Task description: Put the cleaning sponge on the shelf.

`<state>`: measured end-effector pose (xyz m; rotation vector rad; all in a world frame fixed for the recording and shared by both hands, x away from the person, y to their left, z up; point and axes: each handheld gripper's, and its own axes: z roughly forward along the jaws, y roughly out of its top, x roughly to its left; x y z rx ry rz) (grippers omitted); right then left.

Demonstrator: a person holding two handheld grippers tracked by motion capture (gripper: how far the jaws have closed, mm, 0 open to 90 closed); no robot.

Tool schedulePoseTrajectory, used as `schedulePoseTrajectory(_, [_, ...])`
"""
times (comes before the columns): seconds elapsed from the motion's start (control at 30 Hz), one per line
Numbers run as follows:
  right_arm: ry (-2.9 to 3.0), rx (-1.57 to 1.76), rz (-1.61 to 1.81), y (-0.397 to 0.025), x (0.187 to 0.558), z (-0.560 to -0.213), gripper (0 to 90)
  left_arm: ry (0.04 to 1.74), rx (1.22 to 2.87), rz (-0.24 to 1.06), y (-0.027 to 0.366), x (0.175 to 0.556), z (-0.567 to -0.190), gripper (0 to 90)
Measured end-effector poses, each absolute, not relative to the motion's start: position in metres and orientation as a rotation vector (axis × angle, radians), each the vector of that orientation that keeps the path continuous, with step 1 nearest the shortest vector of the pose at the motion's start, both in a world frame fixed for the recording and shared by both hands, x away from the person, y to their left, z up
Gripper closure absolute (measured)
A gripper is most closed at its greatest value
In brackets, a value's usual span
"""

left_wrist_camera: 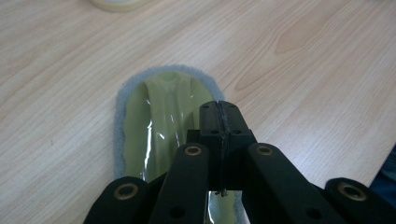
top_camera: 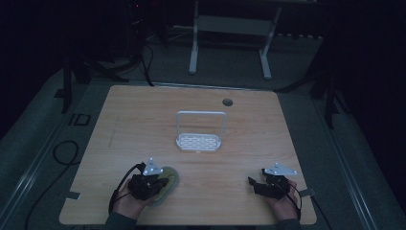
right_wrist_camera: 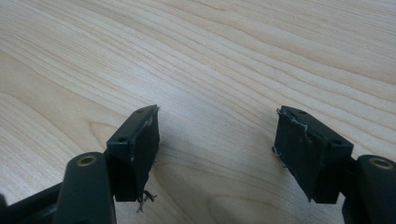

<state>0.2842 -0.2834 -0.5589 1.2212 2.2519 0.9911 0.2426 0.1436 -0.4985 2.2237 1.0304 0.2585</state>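
Basically a flat oval pad [left_wrist_camera: 135,121], yellow-green with grey fuzzy rim, glossy film on top, lies near-left on the worktop [top_camera: 239,139]. Left gripper [left_wrist_camera: 219,112] sits over it, fingers pressed together; whether they nip the film I cannot tell. Right gripper [right_wrist_camera: 217,140] near-right, fingers spread, empty. Pad likely light, floppy, slick on film; take hold at fuzzy rim. White rack [top_camera: 200,132] mid-worktop.

The high view looks forward and down on the whole counter [top_camera: 143,110]; each gripper view rides close above that same wood, along its own jaws.
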Motion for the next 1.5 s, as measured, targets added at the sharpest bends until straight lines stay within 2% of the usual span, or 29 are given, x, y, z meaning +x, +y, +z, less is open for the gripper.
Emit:
schedulePoseTrajectory(0.1, [2.252,1.221,0.991,-0.283,0.284,-0.559,30.2,1.006,2.214,0.264,0.144,0.243,-0.491,87.8])
schedulePoseTrajectory(0.27, [2.251,1.221,0.992,-0.283,0.284,-0.559,30.2,1.007,2.212,0.3,0.142,0.244,-0.481,76.5])
schedulePoseTrajectory(0.5, [2.251,1.221,0.992,-0.283,0.284,-0.559,30.2,1.08,2.223,0.325,0.145,0.249,-0.476,64.2])
schedulePoseTrajectory(0.67, [2.251,1.221,0.992,-0.283,0.284,-0.559,30.2,1.144,2.244,0.312,0.15,0.253,-0.476,59.4])
schedulePoseTrajectory(1.03, [2.251,1.222,0.992,-0.283,0.284,-0.559,30.2,1.18,2.331,0.269,0.144,0.262,-0.481,57.0])
schedulePoseTrajectory(1.5, [2.251,1.222,0.992,-0.283,0.284,-0.559,30.2,1.195,2.442,0.181,0.134,0.275,-0.48,59.6])
